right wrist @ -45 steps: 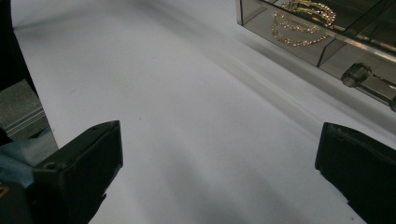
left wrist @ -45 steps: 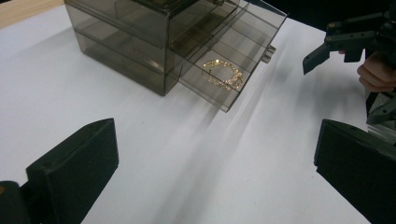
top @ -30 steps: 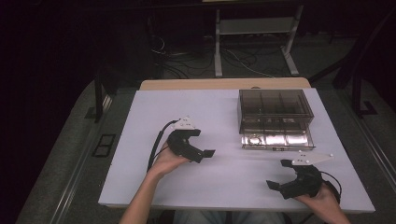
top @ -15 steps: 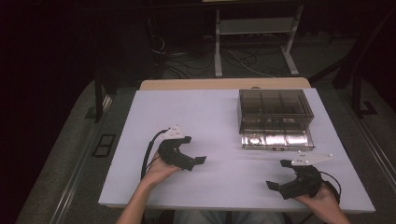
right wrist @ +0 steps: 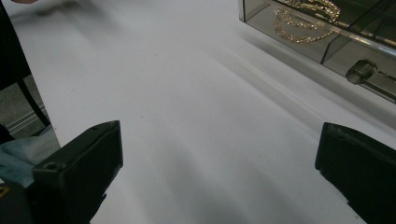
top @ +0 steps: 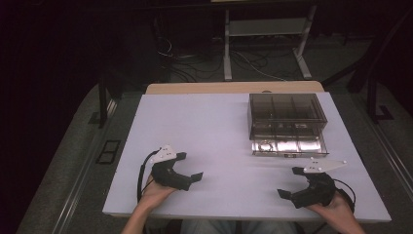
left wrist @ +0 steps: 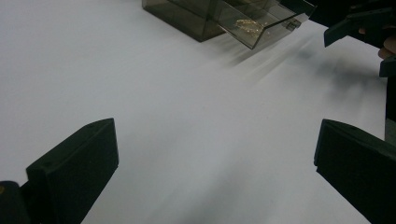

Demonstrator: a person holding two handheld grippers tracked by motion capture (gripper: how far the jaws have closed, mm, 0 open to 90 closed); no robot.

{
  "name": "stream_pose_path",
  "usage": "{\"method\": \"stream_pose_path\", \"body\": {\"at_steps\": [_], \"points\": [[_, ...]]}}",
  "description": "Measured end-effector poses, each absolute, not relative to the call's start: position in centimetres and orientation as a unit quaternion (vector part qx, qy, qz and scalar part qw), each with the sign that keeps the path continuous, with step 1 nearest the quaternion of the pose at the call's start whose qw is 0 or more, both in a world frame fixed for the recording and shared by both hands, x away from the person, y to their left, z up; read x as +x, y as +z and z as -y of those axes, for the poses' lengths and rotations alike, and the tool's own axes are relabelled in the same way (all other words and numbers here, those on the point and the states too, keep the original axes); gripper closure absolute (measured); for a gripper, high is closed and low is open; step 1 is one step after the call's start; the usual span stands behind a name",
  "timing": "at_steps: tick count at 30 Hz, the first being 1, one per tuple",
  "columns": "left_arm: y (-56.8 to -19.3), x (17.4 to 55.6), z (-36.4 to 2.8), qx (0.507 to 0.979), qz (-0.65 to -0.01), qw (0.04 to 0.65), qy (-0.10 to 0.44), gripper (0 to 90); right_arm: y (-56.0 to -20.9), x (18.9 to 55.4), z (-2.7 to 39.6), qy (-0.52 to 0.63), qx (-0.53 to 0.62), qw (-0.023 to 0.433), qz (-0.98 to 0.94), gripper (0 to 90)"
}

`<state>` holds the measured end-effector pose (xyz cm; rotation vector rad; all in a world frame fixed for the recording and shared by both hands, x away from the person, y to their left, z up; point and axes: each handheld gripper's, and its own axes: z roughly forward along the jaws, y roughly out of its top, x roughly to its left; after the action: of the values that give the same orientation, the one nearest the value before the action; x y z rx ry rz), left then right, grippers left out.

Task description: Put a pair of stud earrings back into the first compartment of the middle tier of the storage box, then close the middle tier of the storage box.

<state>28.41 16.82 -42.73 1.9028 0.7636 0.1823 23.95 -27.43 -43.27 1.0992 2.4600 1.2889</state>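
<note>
1. Jaws first: on my left gripper (top: pixel 189 171) they stand spread wide with nothing between them but bare tabletop, and the left gripper view bears that out. My right gripper (top: pixel 291 184) is the same, gaping and empty.

2. Both grippers sit low at the near edge of the white table (top: pixel 214 126), well apart from each other, one in each hand.

3. Outward now: the smoked clear box (top: pixel 285 113) stands at the far right of the table, and its drawer (top: pixel 287 146) is pulled out toward me. It lies nearer my right gripper, but there is open table between them.

4. In the right gripper view I can see a gold chain (right wrist: pixel 299 23) coiled in the drawer, and a small clear knob (right wrist: pixel 360 71) on the drawer front.

5. My read on handling: the box looks like thin hard plastic, light and slick, likely to skate on this smooth top if pushed from one side. I'd steady the body with one gripper.

6. The drawer I'd take by the knob; it's small and glossy, so a square, gentle pinch.

7. The chain looks limp and fine, apt to slip or spill; I'd pinch a bunched part rather than a single strand.
</note>
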Motion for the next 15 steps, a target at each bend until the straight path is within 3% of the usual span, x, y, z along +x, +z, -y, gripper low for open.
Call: {"method": "stream_pose_path", "body": {"at_steps": [15], "points": [[-42.7, 27.1, -16.7, 0.793, -0.305, 0.521, 0.082, 0.0, -42.0, 25.8, 28.3, 0.389, 0.375, 0.029, -0.841, 0.3]]}}
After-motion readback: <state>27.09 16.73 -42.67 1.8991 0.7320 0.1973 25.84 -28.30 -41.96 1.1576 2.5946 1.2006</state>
